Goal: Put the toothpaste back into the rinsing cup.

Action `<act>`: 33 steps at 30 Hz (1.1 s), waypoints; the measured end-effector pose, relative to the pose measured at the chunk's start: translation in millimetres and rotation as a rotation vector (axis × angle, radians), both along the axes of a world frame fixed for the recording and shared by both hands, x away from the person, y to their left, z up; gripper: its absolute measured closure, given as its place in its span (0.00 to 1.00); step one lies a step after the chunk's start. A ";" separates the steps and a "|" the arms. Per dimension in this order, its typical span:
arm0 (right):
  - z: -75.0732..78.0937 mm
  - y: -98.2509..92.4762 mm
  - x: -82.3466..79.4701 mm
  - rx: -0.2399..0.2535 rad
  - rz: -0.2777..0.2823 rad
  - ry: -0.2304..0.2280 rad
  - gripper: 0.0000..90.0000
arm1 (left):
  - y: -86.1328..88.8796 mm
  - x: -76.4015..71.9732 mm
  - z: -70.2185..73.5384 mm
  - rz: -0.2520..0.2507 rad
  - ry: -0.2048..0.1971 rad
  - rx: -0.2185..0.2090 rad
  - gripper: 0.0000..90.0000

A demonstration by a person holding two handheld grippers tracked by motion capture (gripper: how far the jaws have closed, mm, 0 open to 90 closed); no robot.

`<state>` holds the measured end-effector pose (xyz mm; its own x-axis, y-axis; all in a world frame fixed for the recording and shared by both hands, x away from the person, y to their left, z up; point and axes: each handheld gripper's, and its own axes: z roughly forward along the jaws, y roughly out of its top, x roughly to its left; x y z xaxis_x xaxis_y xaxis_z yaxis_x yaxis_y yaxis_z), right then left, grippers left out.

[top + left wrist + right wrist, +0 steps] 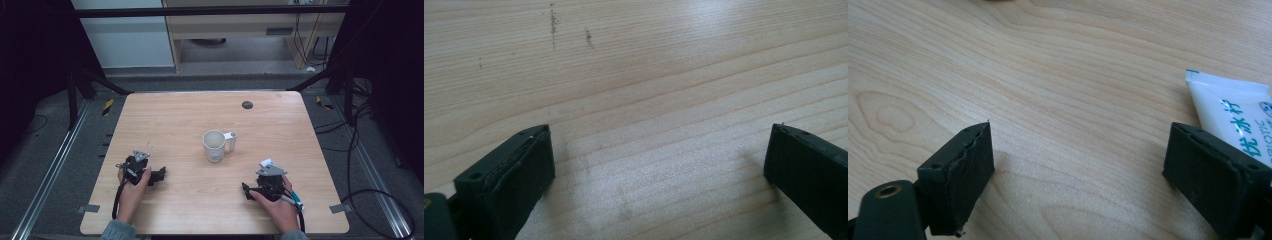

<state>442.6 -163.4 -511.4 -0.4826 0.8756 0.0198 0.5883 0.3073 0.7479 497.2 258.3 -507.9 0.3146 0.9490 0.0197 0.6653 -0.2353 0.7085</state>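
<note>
Both hand-held grippers rest low on a pale wooden table (pixel 165 115), one at each near corner. At near left, the left gripper (pixel 161 175) lies in the person's left hand (pixel 132 187), its black jaws pointing right toward the table's middle; seen along its own jaws in the left gripper view, the left gripper (pixel 659 150) stands released, jaws spread wide over bare wood grain with nothing between them. At near right, the right gripper (pixel 245 189) is held in the right hand (pixel 277 202), jaws pointing left; the right gripper view shows it (pixel 1078 160) likewise released, jaws wide apart over bare wood.

A white tube with blue print (pixel 1235 112) lies flat on the table just beyond that gripper's right-hand jaw, outside the gap; whether it touches the jaw cannot be told. In the high view the tube (pixel 296 199) shows beside the right hand, near the table's right edge.

A white mug (pixel 215 145) stands upright at the table's centre, handle to the right, between the two grippers and farther off, well apart from both. A small dark disc (pixel 247 105) sits near the far edge. Both forearms enter from the near edge, sleeves just visible, wrists low. Nothing lies between either gripper and the mug.
</note>
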 end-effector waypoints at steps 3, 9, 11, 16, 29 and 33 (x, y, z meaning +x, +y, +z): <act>0.4 -1.4 1.7 0.004 -0.008 0.004 0.14 | -0.5 0.5 -0.1 0.000 -0.001 -0.002 0.00; 13.4 -5.5 -3.4 -0.033 -0.030 0.038 0.19 | -0.4 1.4 -0.1 -0.006 -0.002 -0.003 0.00; 22.4 -7.7 -6.6 -0.062 -0.033 0.042 0.23 | -0.3 2.2 -0.1 -0.009 -0.002 -0.005 0.00; 47.1 -15.1 -13.9 -0.117 -0.042 0.053 0.29 | 0.0 3.5 0.0 -0.016 -0.001 -0.003 0.00; 82.1 -39.1 -5.7 -0.188 -0.069 0.187 0.39 | 0.8 2.9 -0.1 -0.027 -0.002 -0.003 0.00; 84.8 -48.8 7.0 -0.203 -0.077 0.241 0.41 | 0.6 3.9 -0.1 -0.027 -0.001 -0.003 0.00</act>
